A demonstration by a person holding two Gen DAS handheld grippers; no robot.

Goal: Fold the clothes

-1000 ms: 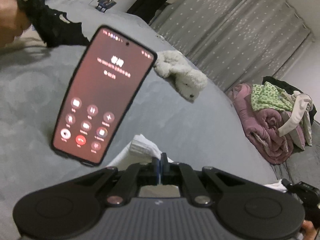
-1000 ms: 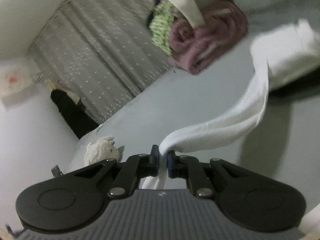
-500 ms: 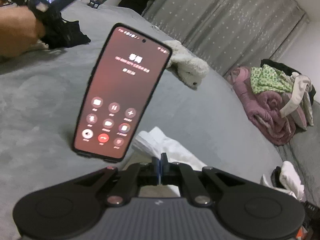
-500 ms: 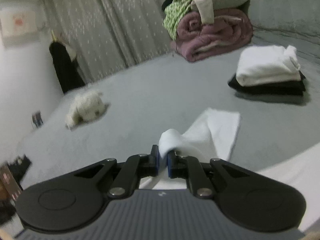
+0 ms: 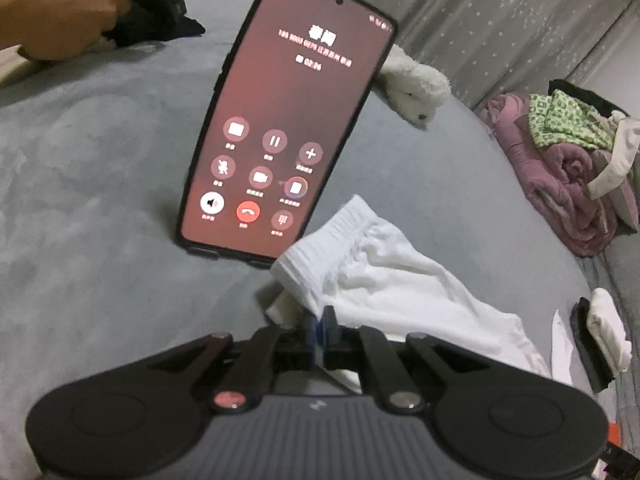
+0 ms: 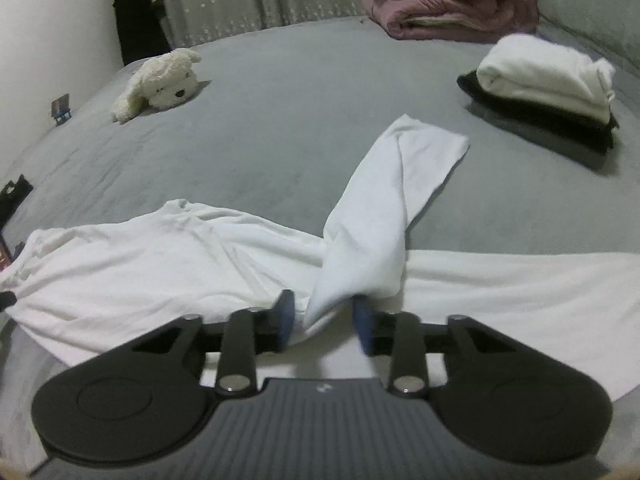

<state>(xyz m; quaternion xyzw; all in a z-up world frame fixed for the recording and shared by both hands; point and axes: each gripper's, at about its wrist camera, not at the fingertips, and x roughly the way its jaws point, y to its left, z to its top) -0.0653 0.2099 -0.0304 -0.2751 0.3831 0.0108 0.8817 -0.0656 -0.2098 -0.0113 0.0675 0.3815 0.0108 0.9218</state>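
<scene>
A white garment [image 5: 400, 280] lies spread on the grey bed [image 5: 100, 184]. My left gripper [image 5: 319, 336] is shut on its ribbed edge, low over the bed. In the right wrist view the same garment [image 6: 160, 256] stretches across the front, and one sleeve [image 6: 392, 184] runs up from it onto the bed. My right gripper [image 6: 324, 320] has its jaws opening. The sleeve's near end lies loose between the blue pads [image 6: 285, 316].
A phone [image 5: 288, 120] with a call screen stands upright just beyond the garment. Also on the bed are a white plush dog [image 6: 160, 84], a folded white-on-black stack [image 6: 544, 80] and a pink blanket pile [image 6: 452, 8]. A hand [image 5: 60, 12] holds something dark at far left.
The right gripper came down to the bed, laid the sleeve out and parted its jaws. The left gripper sank a little, still shut on the garment's edge.
</scene>
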